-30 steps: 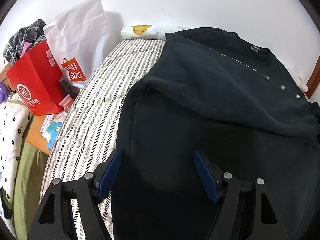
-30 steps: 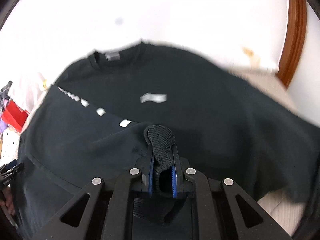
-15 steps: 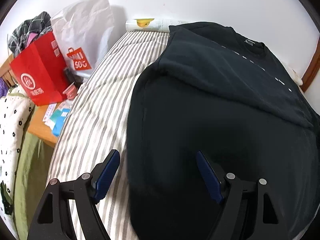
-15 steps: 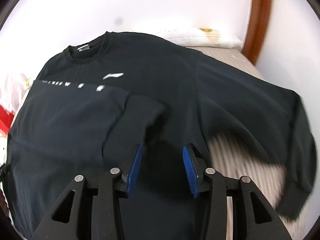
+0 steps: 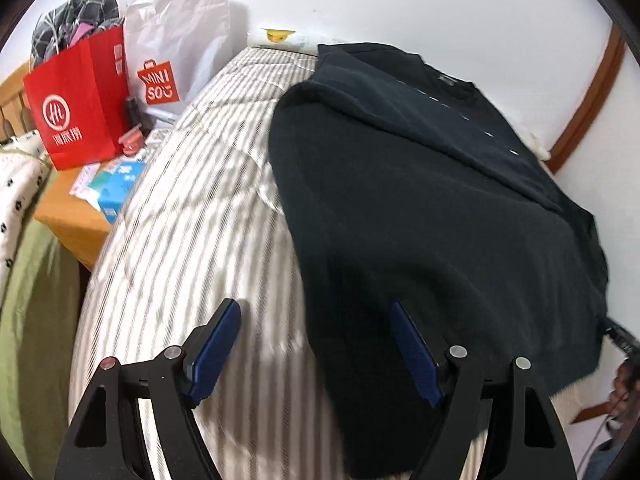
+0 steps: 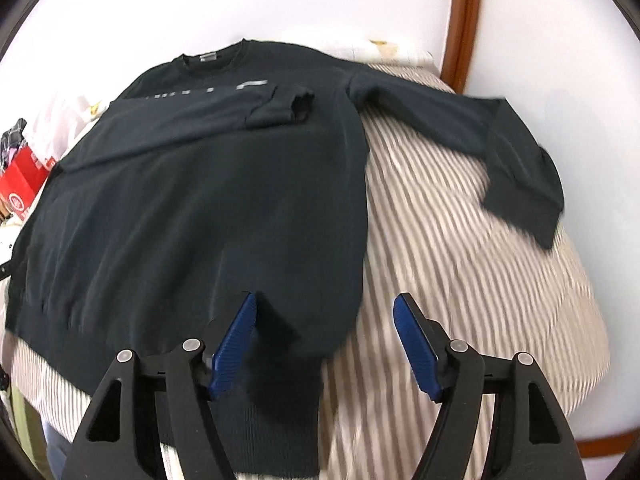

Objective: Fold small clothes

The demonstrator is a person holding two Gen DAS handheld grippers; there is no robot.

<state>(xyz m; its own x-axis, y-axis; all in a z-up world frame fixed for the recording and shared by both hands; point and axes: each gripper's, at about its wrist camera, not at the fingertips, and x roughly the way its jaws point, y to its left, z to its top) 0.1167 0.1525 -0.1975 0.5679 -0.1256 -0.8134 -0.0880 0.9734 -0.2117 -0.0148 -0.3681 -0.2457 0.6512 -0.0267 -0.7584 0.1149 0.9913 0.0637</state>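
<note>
A black long-sleeved sweatshirt [image 6: 208,208] lies flat on a striped bed cover [image 6: 460,264]. Its left sleeve [image 6: 208,116] is folded across the chest, cuff near the collar. Its right sleeve [image 6: 492,136] stretches out to the right over the stripes. My right gripper [image 6: 324,344] is open and empty, above the shirt's lower right hem. In the left wrist view the sweatshirt [image 5: 432,216] fills the right half, and my left gripper [image 5: 316,352] is open and empty over its lower left edge.
A red paper bag [image 5: 76,116] and a white Miniso bag [image 5: 176,52] stand on a wooden bedside table [image 5: 76,216] left of the bed. Small boxes [image 5: 116,184] lie there. A white wall and brown trim [image 5: 584,100] bound the far side.
My right gripper let go of the left sleeve cuff on the chest, opened, and drew back to the hem. My left gripper pulled back and left, staying open.
</note>
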